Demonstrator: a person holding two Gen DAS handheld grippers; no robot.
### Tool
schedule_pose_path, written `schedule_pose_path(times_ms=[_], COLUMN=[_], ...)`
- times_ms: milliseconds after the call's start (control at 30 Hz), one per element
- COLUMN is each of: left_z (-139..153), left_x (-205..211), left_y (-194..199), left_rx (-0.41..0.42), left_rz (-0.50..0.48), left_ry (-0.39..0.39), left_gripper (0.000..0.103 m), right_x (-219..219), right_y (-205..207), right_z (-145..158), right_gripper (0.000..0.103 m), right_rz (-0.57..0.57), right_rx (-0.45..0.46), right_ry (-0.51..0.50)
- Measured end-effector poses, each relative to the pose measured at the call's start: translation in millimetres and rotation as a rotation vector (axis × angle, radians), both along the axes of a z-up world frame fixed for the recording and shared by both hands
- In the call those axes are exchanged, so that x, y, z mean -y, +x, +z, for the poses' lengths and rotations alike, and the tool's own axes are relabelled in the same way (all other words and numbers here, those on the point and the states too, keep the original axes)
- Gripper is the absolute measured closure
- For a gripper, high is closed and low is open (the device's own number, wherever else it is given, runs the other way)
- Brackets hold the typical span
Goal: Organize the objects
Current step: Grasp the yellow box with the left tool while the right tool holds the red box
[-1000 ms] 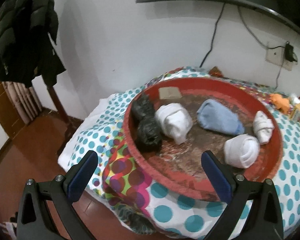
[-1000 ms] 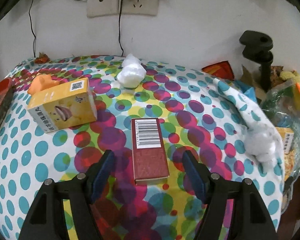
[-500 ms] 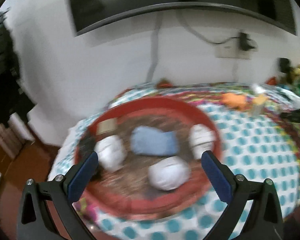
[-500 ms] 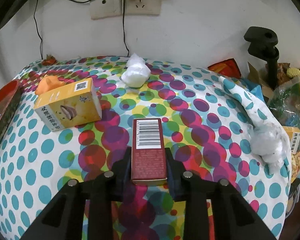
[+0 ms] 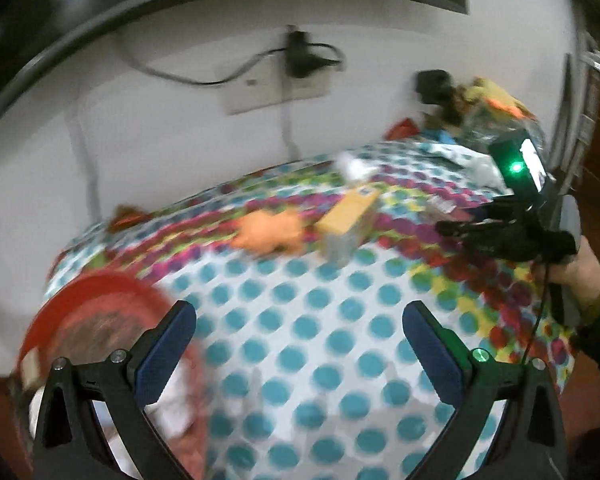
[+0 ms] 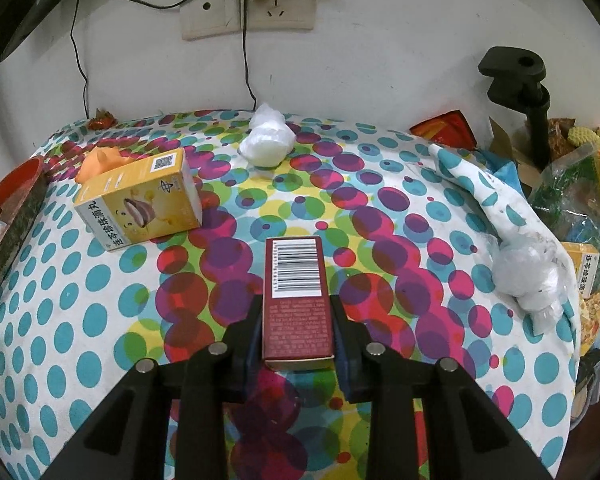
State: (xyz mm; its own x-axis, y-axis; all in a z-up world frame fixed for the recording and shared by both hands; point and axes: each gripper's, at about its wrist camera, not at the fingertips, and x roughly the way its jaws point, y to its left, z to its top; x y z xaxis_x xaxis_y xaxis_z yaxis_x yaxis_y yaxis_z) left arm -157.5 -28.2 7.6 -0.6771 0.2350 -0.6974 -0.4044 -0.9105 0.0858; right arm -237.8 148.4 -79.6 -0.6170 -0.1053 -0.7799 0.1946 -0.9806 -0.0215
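My right gripper (image 6: 296, 312) is shut on a dark red box (image 6: 296, 300) with a barcode label, on the dotted tablecloth. A yellow box (image 6: 138, 206) lies to its far left, with an orange toy (image 6: 98, 162) behind it. My left gripper (image 5: 300, 340) is open and empty above the cloth; this view is blurred. It shows the yellow box (image 5: 348, 220), the orange toy (image 5: 270, 232), the red tray (image 5: 96, 308) at lower left, and the right gripper (image 5: 452, 228) at the right.
A white plastic wad (image 6: 266, 142) sits near the wall. Another clear plastic wad (image 6: 528, 276) lies at the right by snack bags (image 6: 576, 200). The red tray's edge (image 6: 16, 184) is at the far left. A black clamp stand (image 6: 520, 88) rises at the right.
My right gripper has closed on the dark red box. My left gripper has swung right, from over the red tray of rolled socks toward the middle of the table.
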Motion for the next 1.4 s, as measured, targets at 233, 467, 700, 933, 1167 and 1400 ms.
schedule_pose_path(times_ms=[233, 467, 700, 933, 1167, 1400], left_z=[-11, -24, -43, -55, -64, -70], left_x=[-52, -81, -99, -104, -110, -111], left_y=[-55, -101, -125, -136, -136, -133], left_rx=[0.070, 0.152, 0.193, 0.223, 0.231, 0.252], left_rz=[-0.115, -0.147, -0.179, -0.163, -0.155, -0.132], left_ry=[-0.034, -0.059, -0.143, -0.159, -0.192, -0.171], left_gripper=[0.000, 0.000, 0.001, 0.012, 0.046, 0.076], right_x=[1, 2, 4, 6, 7, 8], right_y=[0, -1, 0, -1, -1, -1], right_z=[1, 0, 0, 0, -1, -1], right_gripper=[0.073, 0.072, 0.071, 0.071, 0.071, 0.071], right_rz=[-0.002, -0.003, -0.003, -0.004, -0.006, -0.008], right_rx=[0.000, 0.001, 0.002, 0.002, 0.002, 0.002], right_ry=[-0.001, -0.003, -0.009, -0.010, -0.013, -0.014])
